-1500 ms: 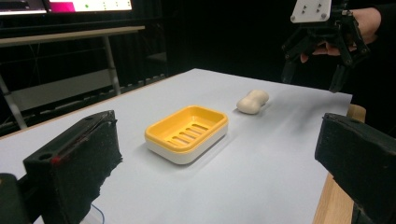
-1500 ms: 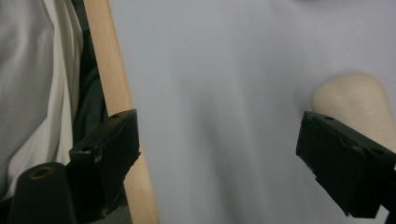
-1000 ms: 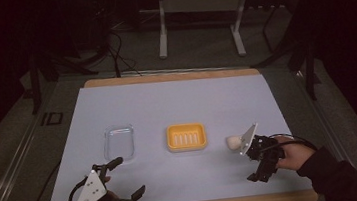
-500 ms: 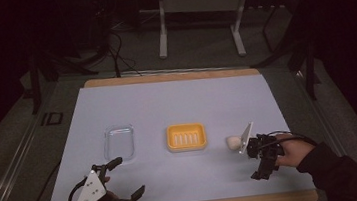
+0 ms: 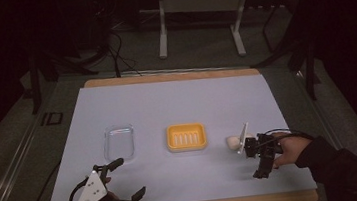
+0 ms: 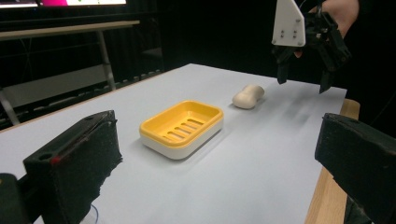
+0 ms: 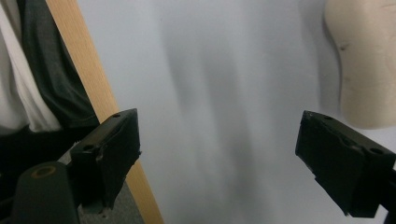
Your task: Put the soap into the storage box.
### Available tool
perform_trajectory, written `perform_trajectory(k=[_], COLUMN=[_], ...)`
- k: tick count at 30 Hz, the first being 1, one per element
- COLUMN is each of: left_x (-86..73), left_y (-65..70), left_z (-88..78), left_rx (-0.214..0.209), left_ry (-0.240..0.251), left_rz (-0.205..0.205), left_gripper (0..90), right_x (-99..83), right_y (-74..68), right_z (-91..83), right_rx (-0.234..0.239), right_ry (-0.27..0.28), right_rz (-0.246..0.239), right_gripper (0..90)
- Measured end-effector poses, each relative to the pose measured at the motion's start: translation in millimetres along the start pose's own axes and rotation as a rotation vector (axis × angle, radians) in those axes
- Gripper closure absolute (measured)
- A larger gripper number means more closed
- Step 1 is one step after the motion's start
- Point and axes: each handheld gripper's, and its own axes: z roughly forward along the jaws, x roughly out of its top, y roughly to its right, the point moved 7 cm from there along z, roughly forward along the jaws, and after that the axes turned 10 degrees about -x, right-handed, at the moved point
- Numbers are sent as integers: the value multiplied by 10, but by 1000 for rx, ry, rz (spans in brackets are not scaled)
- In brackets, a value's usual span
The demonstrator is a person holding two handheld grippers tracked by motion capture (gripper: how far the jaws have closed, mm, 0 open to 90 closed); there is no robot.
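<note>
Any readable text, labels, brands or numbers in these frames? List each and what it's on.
None readable.
Soap bar: no stamp or brand to be seen.
Yellow soap dish: plain, slots only.
Clear lid: no marking visible.
Floor marking left of the table: boxy shape, too blurred to read.
Bright strip at the top edge of the left gripper view: too cropped to read.

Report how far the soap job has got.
Nothing is placed yet: the soap bar lies on the table beside the empty yellow soap dish. The right gripper hovers open next to the bar. Grasping it and setting it in the dish remain.
</note>
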Motion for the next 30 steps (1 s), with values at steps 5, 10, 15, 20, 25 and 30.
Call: perform_trajectory(k=[5,10,15,20,25,30], left_x=[1,-5,-7,-11,-17,-14], left_y=[-7,-4,-1,-1,1,6], left_z=[-4,6,7,4,-9,-34], left_rx=[1,-2,-5,-2,4,10], left_ry=[3,-2,-3,-4,-6,2], left_rz=[-4,-5,-6,-8,-9,-18], left_gripper=[2,2,2,2,2,2], right_x=[-4,-29,-25,5,53,89], right_y=[47,167,276,371,457,511], right_z=[7,-44,-72,-81,-80,-74], right_rx=[7,-34,-55,-77,-99,-136], right_ry=[0,7,13,24,51,59], right_rz=[-12,-50,-75,-97,-113,-135], right_gripper=[144,147,155,171,174,187])
